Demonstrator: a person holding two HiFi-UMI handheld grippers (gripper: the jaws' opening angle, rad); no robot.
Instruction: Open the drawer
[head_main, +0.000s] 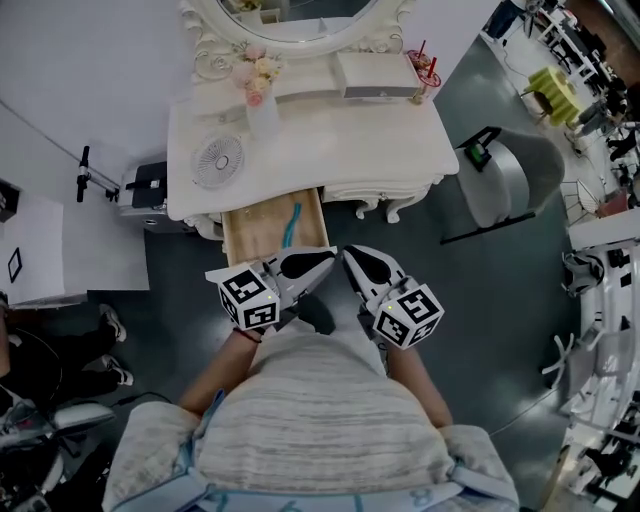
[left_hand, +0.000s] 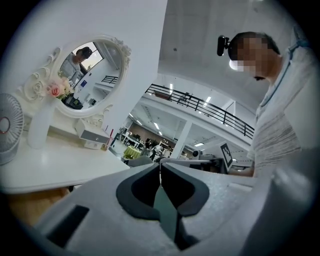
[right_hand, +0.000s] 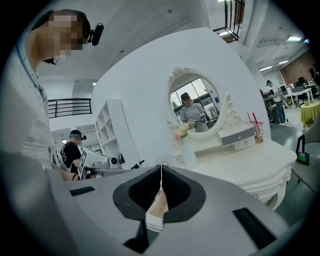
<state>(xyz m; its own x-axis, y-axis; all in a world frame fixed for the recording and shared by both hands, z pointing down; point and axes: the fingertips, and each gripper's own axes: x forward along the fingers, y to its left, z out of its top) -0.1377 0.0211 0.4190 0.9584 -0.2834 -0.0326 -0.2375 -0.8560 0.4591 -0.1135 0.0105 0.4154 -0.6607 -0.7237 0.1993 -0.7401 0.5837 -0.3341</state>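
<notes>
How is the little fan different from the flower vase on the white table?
The fan is round with a ribbed grille; the vase is tall and slim. The vase holds pink flowers; the fan holds nothing. The fan sits nearer the front edge of the table, the vase closer to the mirror. Both are white and stand on the same table.

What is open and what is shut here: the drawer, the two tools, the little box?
drawer, pulled open, with a blue thing lying inside
left tool, shut, holding nothing
right tool, shut, holding nothing
little box, shut
cup, standing upright with straws in it
</notes>
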